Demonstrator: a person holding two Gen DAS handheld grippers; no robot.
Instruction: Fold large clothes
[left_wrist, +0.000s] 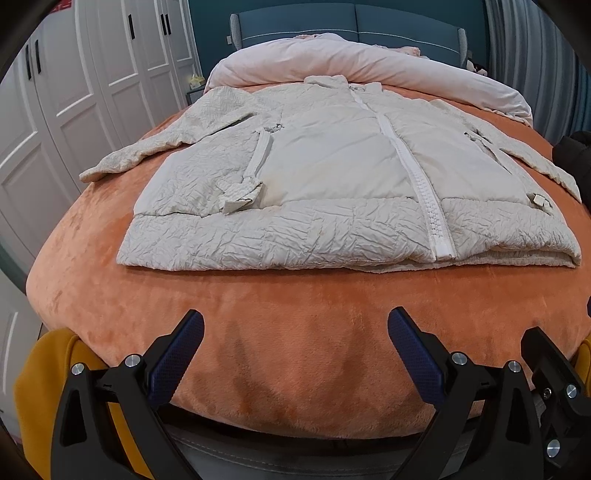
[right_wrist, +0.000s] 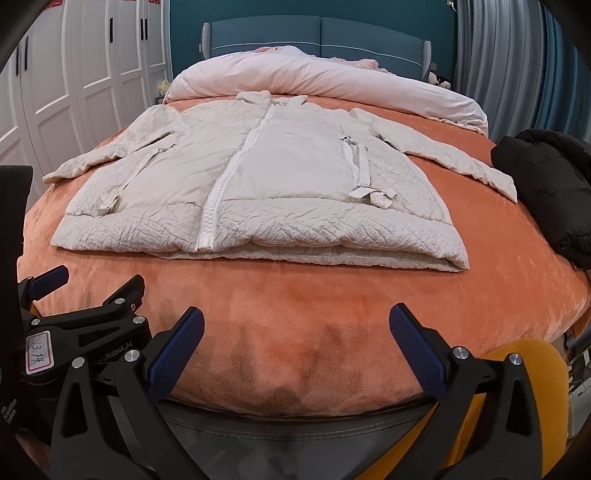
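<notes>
Your left hand-held gripper (left_wrist: 295, 332) is spread wide and holds nothing; its blue fingertips (left_wrist: 400, 325) hang over the near edge of the bed's orange blanket (left_wrist: 258, 314). Your right hand-held gripper (right_wrist: 296, 328) is just as wide and empty, right beside the left one, over the same edge. Past them, well apart from both, the cream coat (left_wrist: 332, 177) lies flat on the blanket, front side up. Its hem is toward you and its collar points away, so it runs long from you to the headboard. The white zipper (left_wrist: 417, 177) is closed down the middle. Both sleeves spread out sideways. A black jacket (right_wrist: 550, 184) sits near the right sleeve. Farthest off is a rolled pink duvet (left_wrist: 369, 70).
</notes>
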